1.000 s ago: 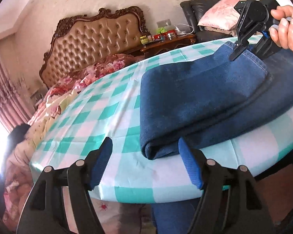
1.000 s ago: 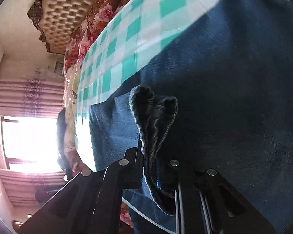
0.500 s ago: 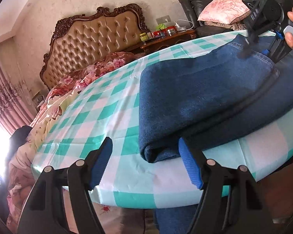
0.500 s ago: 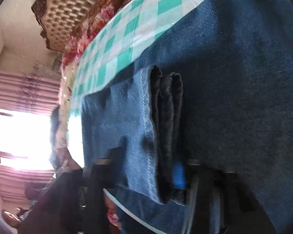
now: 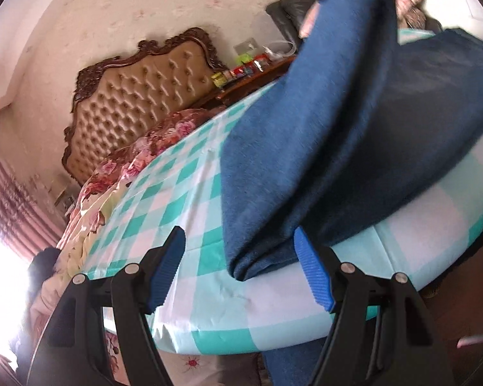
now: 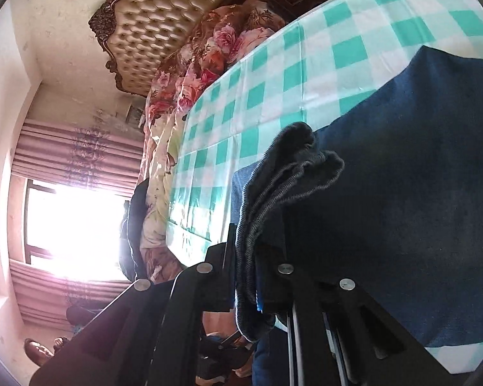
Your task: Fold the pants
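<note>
Between the right claw's [image 6: 246,257] closed-in jaws sits a gripped pants [image 6: 418,177] edge; the left claw [image 5: 238,273] gapes empty beside them.

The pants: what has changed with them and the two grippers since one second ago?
The right gripper has just been closing its jaws on a bunched edge of the pants and has lifted that end up off the checked tablecloth. The near folded end still lies on the cloth. The left gripper stays open, holding nothing.
</note>
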`<state>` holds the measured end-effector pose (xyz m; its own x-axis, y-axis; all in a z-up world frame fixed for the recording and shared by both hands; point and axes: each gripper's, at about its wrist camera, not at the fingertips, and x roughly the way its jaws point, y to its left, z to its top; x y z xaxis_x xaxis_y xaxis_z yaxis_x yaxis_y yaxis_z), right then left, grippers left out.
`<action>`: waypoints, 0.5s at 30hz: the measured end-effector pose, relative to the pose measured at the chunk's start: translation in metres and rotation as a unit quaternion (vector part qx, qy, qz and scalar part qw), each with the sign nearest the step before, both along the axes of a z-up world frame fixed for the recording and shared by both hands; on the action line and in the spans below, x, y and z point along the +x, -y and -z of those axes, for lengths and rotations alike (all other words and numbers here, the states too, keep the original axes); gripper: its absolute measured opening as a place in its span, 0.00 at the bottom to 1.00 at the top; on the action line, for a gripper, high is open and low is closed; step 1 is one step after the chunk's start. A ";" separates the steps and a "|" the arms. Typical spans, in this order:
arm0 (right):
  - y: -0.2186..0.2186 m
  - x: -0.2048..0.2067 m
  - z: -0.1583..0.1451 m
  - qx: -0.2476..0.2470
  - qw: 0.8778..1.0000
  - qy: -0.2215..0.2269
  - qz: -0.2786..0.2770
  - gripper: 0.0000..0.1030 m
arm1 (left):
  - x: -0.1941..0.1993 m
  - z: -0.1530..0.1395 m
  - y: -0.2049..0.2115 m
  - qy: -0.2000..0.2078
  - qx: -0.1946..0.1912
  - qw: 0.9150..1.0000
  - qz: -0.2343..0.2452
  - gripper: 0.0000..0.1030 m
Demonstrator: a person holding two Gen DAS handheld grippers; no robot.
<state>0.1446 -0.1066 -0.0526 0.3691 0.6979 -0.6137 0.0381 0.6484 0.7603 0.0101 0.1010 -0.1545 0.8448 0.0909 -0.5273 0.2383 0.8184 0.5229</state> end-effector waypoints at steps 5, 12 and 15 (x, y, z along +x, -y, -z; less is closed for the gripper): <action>0.007 -0.006 -0.006 0.002 1.000 0.005 -0.001 0.11 | 0.004 0.004 -0.004 0.001 0.040 0.999 0.007 0.69; 0.029 -0.022 0.019 -0.002 1.000 -0.014 0.013 0.11 | 0.015 0.015 -0.027 -0.005 0.110 0.994 -0.013 0.71; 0.044 -0.029 0.061 -0.029 0.998 -0.047 0.028 0.11 | 0.012 0.024 -0.025 -0.001 0.140 0.990 -0.003 0.71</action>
<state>0.1161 -0.1510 -0.1137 0.3452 0.6399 -0.6866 0.1449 0.6865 0.7126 0.0217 0.1262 -0.1781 0.8425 0.2382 -0.4832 0.2361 0.6429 0.7286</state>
